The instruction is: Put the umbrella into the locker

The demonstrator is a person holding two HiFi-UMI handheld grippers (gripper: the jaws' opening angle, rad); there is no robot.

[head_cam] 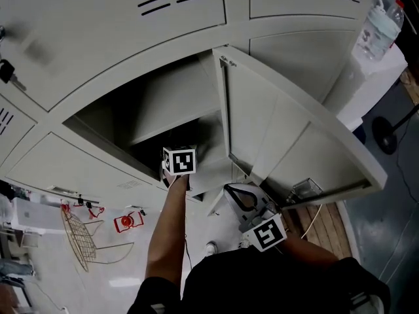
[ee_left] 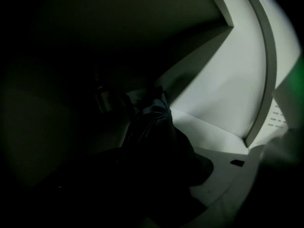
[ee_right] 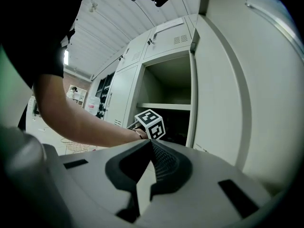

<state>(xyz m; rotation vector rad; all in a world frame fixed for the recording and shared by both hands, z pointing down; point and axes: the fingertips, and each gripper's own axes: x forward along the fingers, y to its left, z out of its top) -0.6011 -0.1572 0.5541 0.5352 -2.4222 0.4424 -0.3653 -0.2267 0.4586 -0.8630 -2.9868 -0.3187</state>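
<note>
The grey locker [head_cam: 118, 64] has one compartment open, its door [head_cam: 281, 129] swung out to the right. My left arm reaches into the dark lower part under the shelf [head_cam: 177, 120]; only the left gripper's marker cube [head_cam: 179, 161] shows, its jaws hidden inside. In the left gripper view a dark folded umbrella [ee_left: 154, 122] lies on the compartment floor [ee_left: 213, 132] straight ahead. It is too dark to see whether the pads press on it. My right gripper [head_cam: 237, 195] hangs below the door's edge, shut and empty, its pads [ee_right: 164, 163] meeting at the tip.
A plastic bottle [head_cam: 378, 25] stands on a white cabinet to the right of the lockers. A wire basket [head_cam: 78, 237] and a small red object [head_cam: 127, 221] lie on the floor at the left. A key [head_cam: 8, 72] sticks out of a neighbouring door.
</note>
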